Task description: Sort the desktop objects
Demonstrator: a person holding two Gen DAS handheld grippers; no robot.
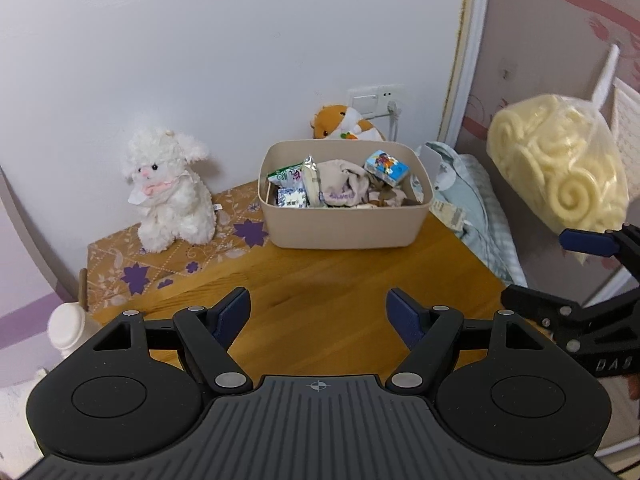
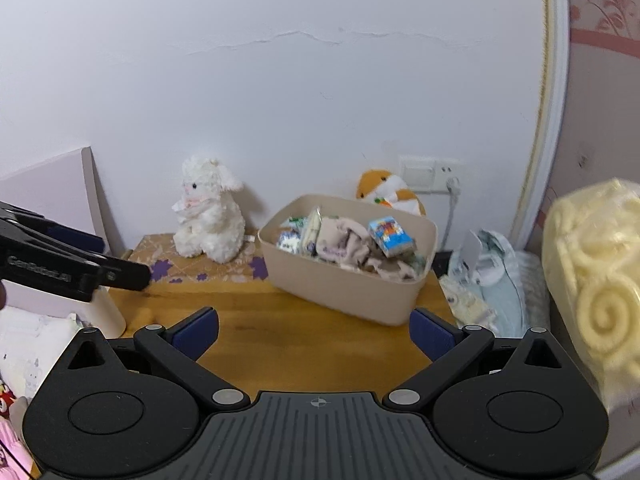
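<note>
A beige bin [image 1: 344, 232] [image 2: 340, 288] stands at the back of the wooden table [image 1: 320, 296] [image 2: 288, 328], full of snack packets, a small blue carton [image 1: 387, 166] and crumpled cloth. My left gripper [image 1: 318, 316] is open and empty above the table's front. My right gripper [image 2: 314, 334] is open and empty in its own view. A clear bag of pale yellow spiral snacks [image 1: 560, 164] [image 2: 596, 280] hangs in the air at the right, blurred, beside the right gripper [image 1: 576, 276]; what holds it is not visible.
A white plush lamb [image 1: 168, 188] [image 2: 210, 210] sits on a patterned cloth [image 1: 168, 256] at back left. An orange hamster plush [image 1: 346, 122] [image 2: 390, 192] leans behind the bin under a wall socket. Pale blue bedding [image 1: 472, 208] lies right of the table.
</note>
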